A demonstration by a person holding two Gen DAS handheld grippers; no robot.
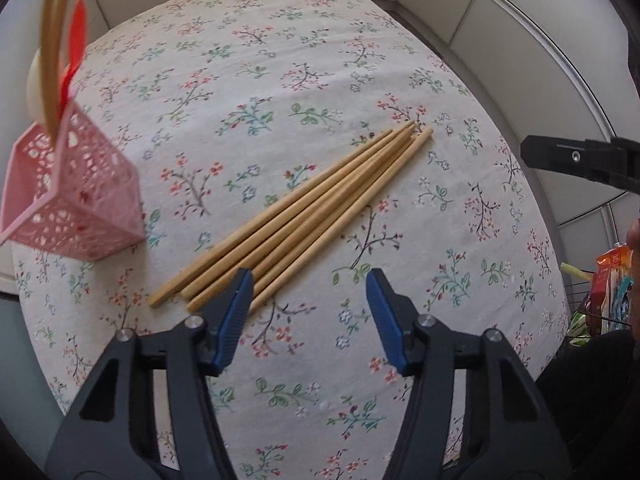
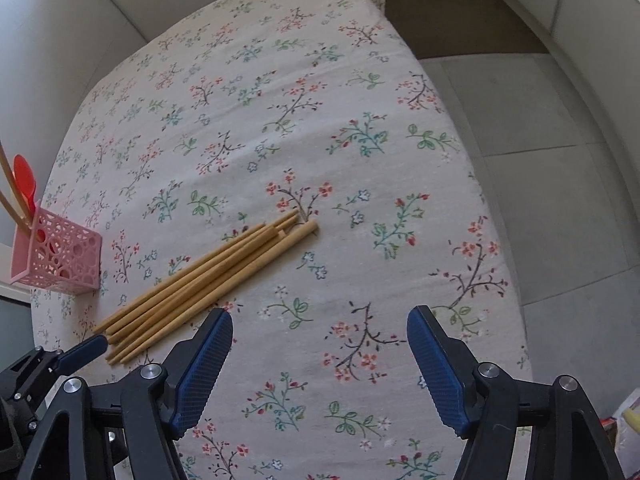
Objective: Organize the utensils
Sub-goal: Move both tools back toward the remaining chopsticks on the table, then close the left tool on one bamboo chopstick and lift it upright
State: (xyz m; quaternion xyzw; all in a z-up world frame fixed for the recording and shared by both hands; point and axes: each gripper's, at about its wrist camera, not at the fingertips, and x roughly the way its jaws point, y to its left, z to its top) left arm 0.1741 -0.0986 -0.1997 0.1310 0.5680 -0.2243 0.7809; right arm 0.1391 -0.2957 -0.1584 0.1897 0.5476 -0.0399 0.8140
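Note:
Several wooden chopsticks point(image 1: 296, 212) lie bundled on the floral tablecloth, also in the right wrist view point(image 2: 208, 280). A pink lattice utensil holder point(image 1: 76, 196) stands at the table's left edge, holding two chopsticks point(image 1: 56, 40) and a red spoon point(image 1: 78, 40); it also shows in the right wrist view point(image 2: 56, 256). My left gripper point(image 1: 310, 280) is open, its left finger just over the chopsticks' near ends. My right gripper point(image 2: 320, 320) is open and empty, just right of the bundle's near ends. The left gripper's fingertip point(image 2: 86, 346) shows beside the bundle.
The tablecloth point(image 2: 320, 120) covers a table against white walls. The floor point(image 2: 540, 160) lies beyond its right edge. Packaged goods point(image 1: 612, 280) sit at the far right. A pale round object point(image 1: 36, 88) sits behind the holder.

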